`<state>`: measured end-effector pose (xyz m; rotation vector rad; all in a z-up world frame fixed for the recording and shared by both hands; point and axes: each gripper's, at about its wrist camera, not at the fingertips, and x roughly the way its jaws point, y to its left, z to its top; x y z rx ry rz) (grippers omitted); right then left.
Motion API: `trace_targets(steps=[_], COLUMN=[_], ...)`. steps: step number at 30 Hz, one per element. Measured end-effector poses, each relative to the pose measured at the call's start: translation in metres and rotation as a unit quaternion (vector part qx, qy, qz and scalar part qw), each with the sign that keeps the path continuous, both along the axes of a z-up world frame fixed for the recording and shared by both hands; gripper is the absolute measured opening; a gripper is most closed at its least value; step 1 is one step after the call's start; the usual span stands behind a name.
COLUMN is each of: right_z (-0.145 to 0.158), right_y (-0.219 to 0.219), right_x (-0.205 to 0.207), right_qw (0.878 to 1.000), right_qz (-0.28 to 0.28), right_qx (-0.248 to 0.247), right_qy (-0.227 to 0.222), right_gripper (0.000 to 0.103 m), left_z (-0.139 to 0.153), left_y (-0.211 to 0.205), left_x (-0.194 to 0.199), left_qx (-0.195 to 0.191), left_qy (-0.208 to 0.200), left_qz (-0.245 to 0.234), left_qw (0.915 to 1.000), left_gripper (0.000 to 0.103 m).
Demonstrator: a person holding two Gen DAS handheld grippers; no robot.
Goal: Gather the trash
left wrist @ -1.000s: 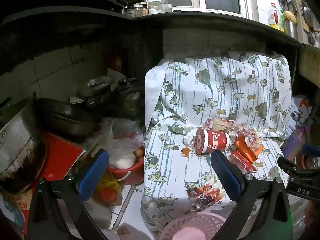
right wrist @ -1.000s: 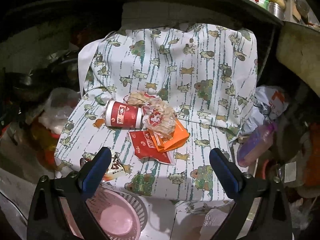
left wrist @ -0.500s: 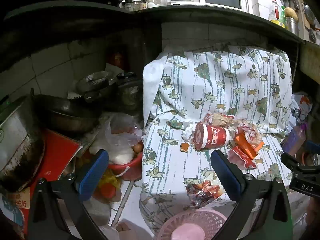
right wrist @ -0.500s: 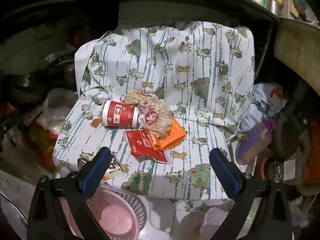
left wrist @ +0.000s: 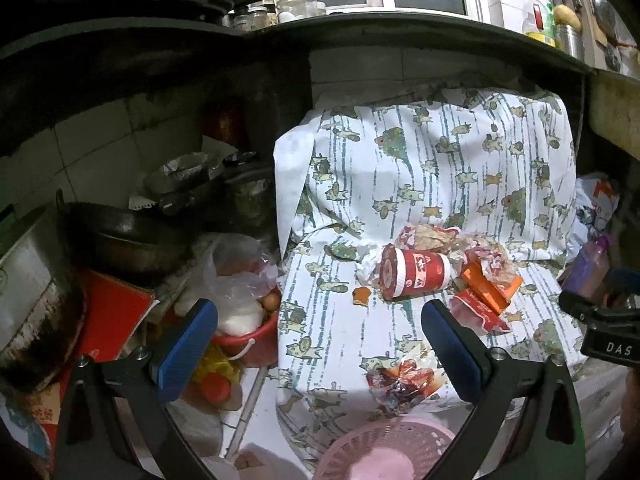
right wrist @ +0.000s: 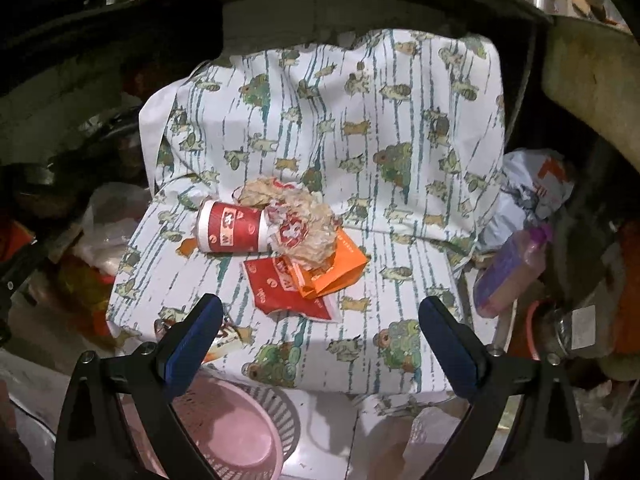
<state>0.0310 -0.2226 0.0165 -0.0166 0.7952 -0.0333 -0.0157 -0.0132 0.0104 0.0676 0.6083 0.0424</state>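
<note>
Trash lies on a seat covered in animal-print cloth [right wrist: 400, 272]: a red paper cup [right wrist: 234, 232] on its side, a crumpled wrapper [right wrist: 304, 232], an orange packet [right wrist: 340, 268], a flat red packet [right wrist: 280, 292] and a clear crinkled wrapper [left wrist: 400, 380] at the front edge. A pink mesh basket [right wrist: 232, 432] stands on the floor below the seat. My left gripper [left wrist: 316, 344] is open and empty, left of and below the cup [left wrist: 416, 276]. My right gripper [right wrist: 320, 340] is open and empty, in front of the red packet.
Left of the seat are a dark wok [left wrist: 132, 240], a red bucket [left wrist: 248, 344] holding plastic bags, and a red board [left wrist: 112, 320]. A purple bottle [right wrist: 512, 272] and a white bag [right wrist: 532, 196] lie at the right. A dark counter [left wrist: 400, 36] overhangs the seat.
Both grippers have shifted slightly; the trash pile sits a little higher and to the left in the right wrist view. Both stay open and empty.
</note>
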Motion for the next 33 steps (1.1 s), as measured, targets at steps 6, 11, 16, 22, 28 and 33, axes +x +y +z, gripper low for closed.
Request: trace_targets(steps=[6, 11, 16, 22, 28, 33], right_z=[-0.001, -0.001, -0.003, -0.003, -0.003, 0.025], right_y=[-0.004, -0.007, -0.007, -0.008, -0.011, -0.015], right_x=[0.000, 0.000, 0.000, 0.000, 0.002, 0.009], right_qw=[1.000, 1.000, 0.999, 0.999, 0.999, 1.000], right_qz=[0.002, 0.008, 0.016, 0.020, 0.017, 0.019], right_qx=[0.019, 0.028, 0.047, 0.042, 0.042, 0.021], right_qy=[0.007, 0.008, 0.018, 0.016, 0.016, 0.008], right_gripper=[0.094, 0.078, 0.064, 0.064, 0.066, 0.078], left_z=[-0.001, 0.000, -0.002, -0.009, -0.018, -0.030], left_y=[0.015, 0.021, 0.023, 0.023, 0.030, 0.024], left_x=[0.005, 0.004, 0.005, 0.009, 0.020, 0.042], left_qx=[-0.029, -0.027, -0.059, -0.063, -0.097, -0.049], left_qy=[0.007, 0.011, 0.034, 0.055, 0.086, 0.131], left_qz=[0.028, 0.036, 0.017, 0.016, 0.021, 0.037], left_qw=[0.9992, 0.9989, 0.9976, 0.9964, 0.9913, 0.9895], left_gripper=[0.103, 0.103, 0.103, 0.103, 0.103, 0.103])
